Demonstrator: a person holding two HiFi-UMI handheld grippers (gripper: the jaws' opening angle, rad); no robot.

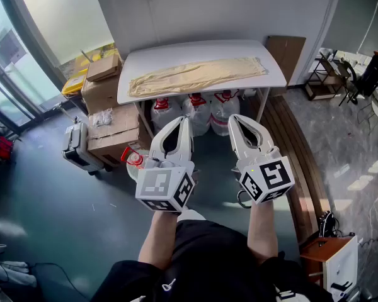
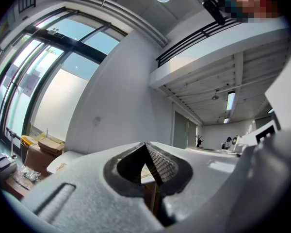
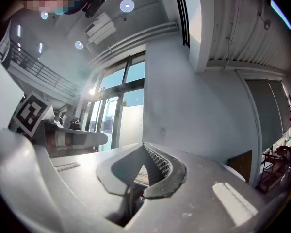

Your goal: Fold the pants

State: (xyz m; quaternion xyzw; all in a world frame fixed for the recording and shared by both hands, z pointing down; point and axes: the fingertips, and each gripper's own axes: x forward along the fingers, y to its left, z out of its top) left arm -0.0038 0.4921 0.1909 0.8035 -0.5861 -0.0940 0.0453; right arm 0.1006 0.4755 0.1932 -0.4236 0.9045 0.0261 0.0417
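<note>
Low in the frame, the left gripper (image 1: pixel 185 121) and the right gripper (image 1: pixel 234 119) are both clenched on nothing, well short of the white table (image 1: pixel 170 54). The cream pants (image 1: pixel 195 75) lie stretched along it at upper centre. I'd judge them light, limp cloth, best pinched at one end's corners. No readable writing shows.

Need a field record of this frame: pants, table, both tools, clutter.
pants: beige, stretched full length along the table
table: white, set against the wall
left tool: shut, empty, held short of the table
right tool: shut, empty, held short of the table
under table: water jugs
left of table: cardboard boxes
</note>
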